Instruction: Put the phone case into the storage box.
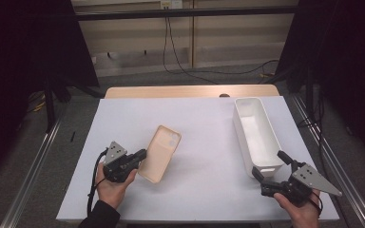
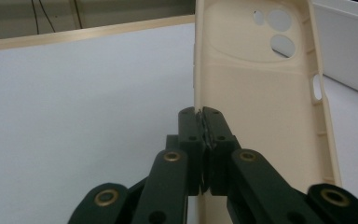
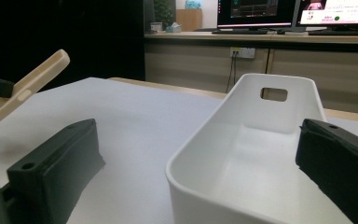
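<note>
Left tongs [image 1: 141,155] pinch the light, bendy phone case [image 1: 160,153] by its side rim, right tongs [image 1: 271,165] gape wide by the surface's near-right corner.

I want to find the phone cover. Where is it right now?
In the high view, the beige soft phone case is left of the middle of the white table cover, its edge pinched in the left gripper, tilted up, well left of the white plastic bin.

Matt beige rubbery phone case [image 1: 159,153], glossy white plastic bin [image 1: 256,134]
</note>
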Available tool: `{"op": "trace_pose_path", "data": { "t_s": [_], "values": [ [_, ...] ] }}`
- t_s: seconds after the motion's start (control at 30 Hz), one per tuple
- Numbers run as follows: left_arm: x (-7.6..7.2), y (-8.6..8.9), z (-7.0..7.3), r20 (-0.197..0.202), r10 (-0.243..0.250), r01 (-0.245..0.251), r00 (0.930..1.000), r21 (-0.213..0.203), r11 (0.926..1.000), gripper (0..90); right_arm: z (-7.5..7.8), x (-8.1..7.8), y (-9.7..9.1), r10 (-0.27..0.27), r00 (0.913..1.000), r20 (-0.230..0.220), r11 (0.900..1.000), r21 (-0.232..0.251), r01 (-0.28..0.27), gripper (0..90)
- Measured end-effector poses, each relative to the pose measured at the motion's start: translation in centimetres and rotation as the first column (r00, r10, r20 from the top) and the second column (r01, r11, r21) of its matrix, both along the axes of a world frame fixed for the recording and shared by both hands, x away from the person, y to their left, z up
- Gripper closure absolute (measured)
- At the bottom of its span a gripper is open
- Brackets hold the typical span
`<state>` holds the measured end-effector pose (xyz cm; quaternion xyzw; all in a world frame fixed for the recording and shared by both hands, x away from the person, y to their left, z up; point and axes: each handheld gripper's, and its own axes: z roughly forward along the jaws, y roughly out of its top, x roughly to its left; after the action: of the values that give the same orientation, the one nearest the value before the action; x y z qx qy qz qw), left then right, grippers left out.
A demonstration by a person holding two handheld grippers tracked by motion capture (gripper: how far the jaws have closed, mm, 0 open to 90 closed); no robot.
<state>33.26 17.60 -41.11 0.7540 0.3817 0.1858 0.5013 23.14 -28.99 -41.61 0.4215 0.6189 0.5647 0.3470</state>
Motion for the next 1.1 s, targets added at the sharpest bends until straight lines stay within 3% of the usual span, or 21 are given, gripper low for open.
{"op": "trace_pose_path", "data": {
  "t_s": [0.17,0.43,0.63,0.9,1.1],
  "values": [
    [0.1,-0.6,0.0,-0.002,-0.007,0.007,1.0,-0.028,0.9996,87.7,0.2,0.3,0.7,0.025,0.9997,-0.006,0.9997,-0.001,-0.025,0.0],
    [0.1,-2.2,0.0,0.005,-0.032,0.032,0.9995,-0.03,0.999,87.7,0.6,1.0,1.8,0.074,0.9972,-0.01,0.997,-0.023,-0.074,0.2],
    [0.2,-2.7,0.2,0.021,-0.035,0.035,0.9992,-0.04,0.9986,87.7,1.2,1.4,1.9,0.08,0.9967,-0.018,0.9962,-0.034,-0.08,0.2],
    [0.4,-3.5,0.5,0.037,-0.05,0.052,0.9981,-0.05,0.9974,87.7,2.0,3.3,4.0,0.122,0.9919,-0.036,0.9913,-0.045,-0.124,0.6],
    [0.5,-4.3,0.6,0.045,-0.074,0.076,0.9963,-0.054,0.9956,87.7,2.1,4.0,5.0,0.116,0.9928,-0.028,0.9928,-0.026,-0.117,1.1]
  ]
}}
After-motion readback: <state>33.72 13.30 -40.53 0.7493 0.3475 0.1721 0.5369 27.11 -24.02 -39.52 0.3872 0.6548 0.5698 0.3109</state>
